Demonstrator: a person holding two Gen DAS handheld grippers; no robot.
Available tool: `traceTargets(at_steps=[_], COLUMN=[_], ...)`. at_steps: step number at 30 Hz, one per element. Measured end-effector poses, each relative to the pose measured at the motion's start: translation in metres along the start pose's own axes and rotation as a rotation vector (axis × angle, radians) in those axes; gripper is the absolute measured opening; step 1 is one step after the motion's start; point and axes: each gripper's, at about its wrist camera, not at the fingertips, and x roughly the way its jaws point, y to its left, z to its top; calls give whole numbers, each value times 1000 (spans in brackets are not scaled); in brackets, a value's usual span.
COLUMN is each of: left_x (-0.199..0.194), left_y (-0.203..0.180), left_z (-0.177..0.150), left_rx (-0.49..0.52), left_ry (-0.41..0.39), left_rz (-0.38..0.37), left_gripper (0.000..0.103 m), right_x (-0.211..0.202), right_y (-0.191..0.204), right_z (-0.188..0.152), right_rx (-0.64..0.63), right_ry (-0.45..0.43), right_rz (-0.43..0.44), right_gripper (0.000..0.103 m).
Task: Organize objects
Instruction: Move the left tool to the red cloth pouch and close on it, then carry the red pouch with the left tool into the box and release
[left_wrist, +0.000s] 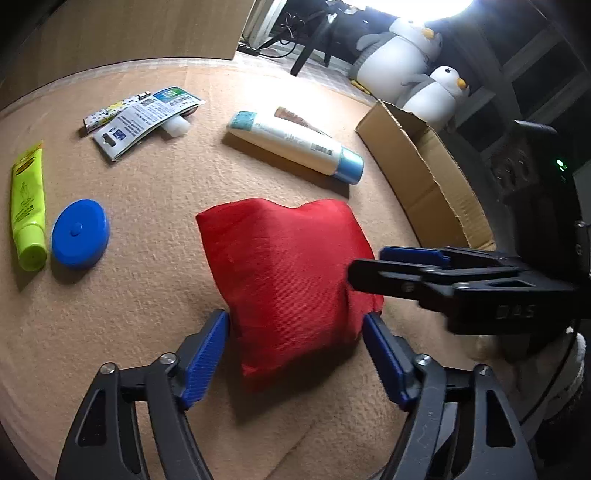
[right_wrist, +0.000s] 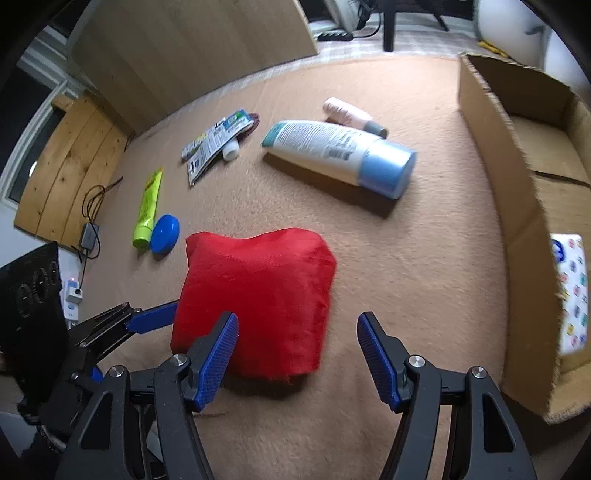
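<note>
A: Your left gripper (left_wrist: 297, 325) has its blue pads on either side of the puffy red fabric pouch (left_wrist: 291, 273), pressed against its near end, so you're grasping it. The pouch lies on the tan fleece mat (left_wrist: 155, 295), around the middle.

B: And your right gripper (right_wrist: 297, 332)?

A: Released, jaws spread wide. Its left pad sits over the pouch's near edge; the right pad hangs over bare mat. I can't tell if it touches the cloth.

B: What else is on the mat?

A: Toward the far edge, a white lotion bottle with a pale blue cap (right_wrist: 340, 155) lies on its side, a smaller pink tube (right_wrist: 351, 114) just behind it. To your left, a lime-green tube (left_wrist: 27, 206) lies beside a round blue lid (left_wrist: 79, 234), nearly touching. Printed sachets (left_wrist: 144, 118) lie further back.

B: The box?

A: The open brown cardboard box (right_wrist: 517, 177) stands along the mat's right edge, with a patterned white packet (right_wrist: 570, 291) inside.
</note>
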Motion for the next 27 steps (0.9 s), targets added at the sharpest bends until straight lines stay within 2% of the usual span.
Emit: traceTargets(at_steps=[7, 11, 18, 27], left_x=[2, 5, 5, -9], left_y=[1, 2, -5, -41], left_z=[0, 0, 1, 22], left_rx=[-3, -4, 8, 49], left_ry=[13, 24, 21, -32], left_rz=[-13, -32, -36, -67], left_gripper=[68, 58, 58, 58], right_x=[9, 12, 10, -29], right_y=[7, 8, 16, 10], right_z=[6, 7, 6, 9], right_rx=[-11, -7, -28, -39], right_ry=[17, 30, 18, -70], right_rz=[33, 70, 80, 50], right_gripper=[63, 62, 46, 45])
